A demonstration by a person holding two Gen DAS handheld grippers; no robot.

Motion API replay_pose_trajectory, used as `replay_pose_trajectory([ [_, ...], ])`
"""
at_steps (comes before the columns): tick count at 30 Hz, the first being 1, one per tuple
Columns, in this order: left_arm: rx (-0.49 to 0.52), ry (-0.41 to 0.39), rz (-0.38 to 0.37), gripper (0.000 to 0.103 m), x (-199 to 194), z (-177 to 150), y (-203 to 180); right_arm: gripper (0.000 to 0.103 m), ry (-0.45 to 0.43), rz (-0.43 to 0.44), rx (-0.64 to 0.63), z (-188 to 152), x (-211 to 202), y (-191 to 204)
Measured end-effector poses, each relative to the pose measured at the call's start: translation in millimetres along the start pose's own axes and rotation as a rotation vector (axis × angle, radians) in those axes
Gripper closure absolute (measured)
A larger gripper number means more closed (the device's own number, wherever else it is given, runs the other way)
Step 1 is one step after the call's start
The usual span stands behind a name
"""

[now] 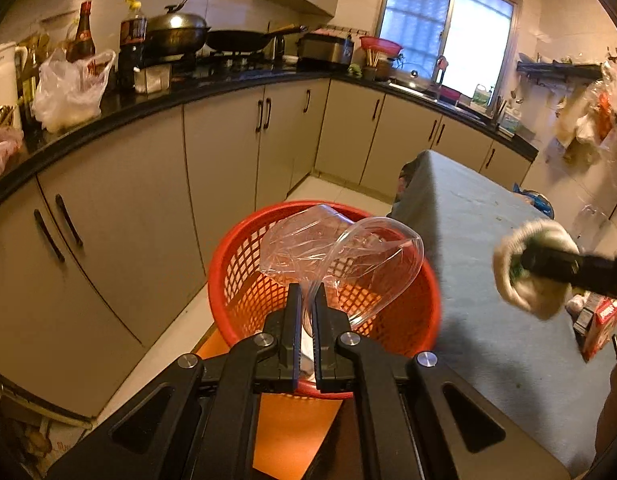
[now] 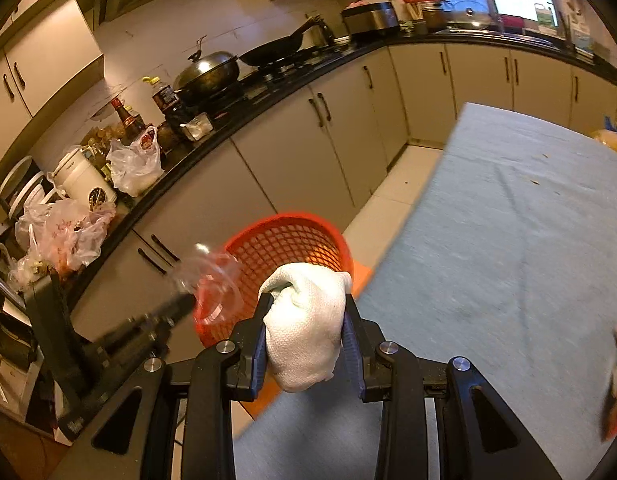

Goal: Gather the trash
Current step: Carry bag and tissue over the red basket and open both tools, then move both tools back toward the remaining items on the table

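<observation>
left gripper [image 1: 306, 294] pinches crinkled clear plastic [image 1: 340, 246] over red mesh basket [image 1: 236, 280]; right gripper [image 2: 306, 300] clamps wadded white paper [image 2: 306, 332].

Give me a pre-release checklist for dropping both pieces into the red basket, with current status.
1. Left claw grips the clear plastic container: ok, fingers pinched on its edge.
2. Container is over the red basket: ok, it hangs over the opening.
3. Right claw grips the white crumpled paper towel: ok, wedged between both fingers.
4. Towel is over the basket: not ok, it looks short of the rim, above the edge of the grey table cover.
5. Basket has room: ok, the mesh interior looks mostly empty.
6. Claws clear of each other: cannot tell, motion blur.
</observation>
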State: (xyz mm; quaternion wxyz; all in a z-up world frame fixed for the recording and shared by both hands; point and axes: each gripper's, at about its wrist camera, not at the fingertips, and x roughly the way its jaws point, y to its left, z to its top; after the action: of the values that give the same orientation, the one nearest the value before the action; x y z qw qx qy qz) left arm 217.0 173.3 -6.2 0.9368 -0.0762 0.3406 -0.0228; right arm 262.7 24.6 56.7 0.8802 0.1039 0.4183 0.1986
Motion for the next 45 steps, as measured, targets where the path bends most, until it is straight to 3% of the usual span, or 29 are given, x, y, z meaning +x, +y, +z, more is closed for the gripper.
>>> replay_pose_trajectory([
  [10,0.028,0.032,-0.005,0.099,17,-8,6,0.067,0.09,0.018,0.053,20,70,1],
  [19,0.058,0.045,-0.002,0.097,24,-12,2,0.059,0.115,-0.013,0.076,25,90,-3],
  [23,0.053,0.037,0.003,0.073,23,-10,2,0.055,0.11,-0.01,0.082,25,89,-6],
  [24,0.054,0.034,0.005,0.072,23,-9,2,0.055,0.107,-0.008,0.081,26,88,-6],
  [34,0.051,0.021,0.002,0.066,11,-8,-5,0.055,0.064,0.016,0.096,24,63,-10],
  [45,0.097,0.006,0.014,0.057,-3,-14,-34,0.055,0.049,-0.017,0.107,-1,28,-29],
])
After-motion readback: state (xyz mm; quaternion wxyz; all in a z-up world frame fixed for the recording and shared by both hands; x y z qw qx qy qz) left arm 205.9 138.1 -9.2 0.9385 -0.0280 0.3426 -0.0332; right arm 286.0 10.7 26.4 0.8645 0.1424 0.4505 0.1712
